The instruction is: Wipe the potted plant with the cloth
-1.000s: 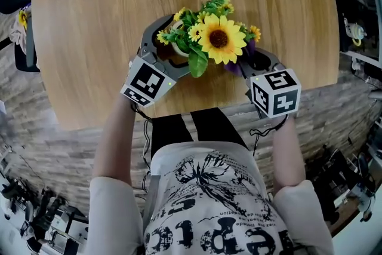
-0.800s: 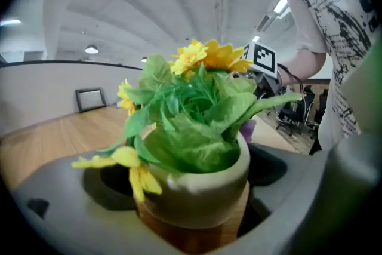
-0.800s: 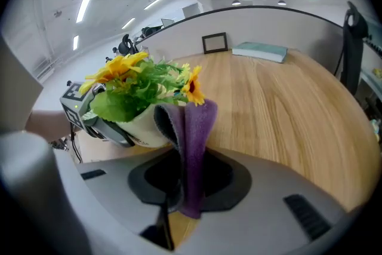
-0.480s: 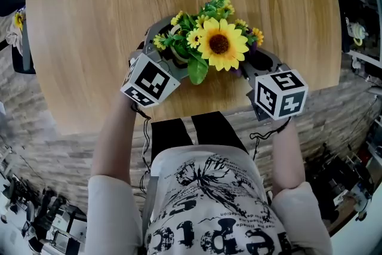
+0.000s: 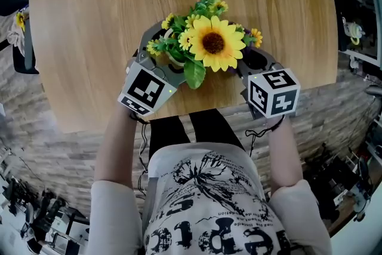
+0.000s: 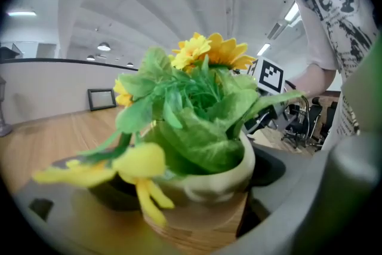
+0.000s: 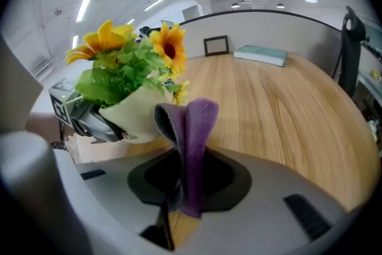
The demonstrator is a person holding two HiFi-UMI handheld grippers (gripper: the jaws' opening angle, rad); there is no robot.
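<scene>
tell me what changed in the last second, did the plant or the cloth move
Very little. The potted plant shifted slightly to the left in the head view, and the left gripper, clamped on its pot, went with it. Nothing was taken hold of or let go. The right gripper stays beside the pot on its right, jaws shut on the purple cloth.

Pot (image 6: 209, 185): in the head view the flowers (image 5: 209, 42) cover nearly all of it.
Cloth (image 7: 194, 146): we cannot find it in the head view.
Near yellow petals (image 6: 137, 167): blurred for us.
</scene>
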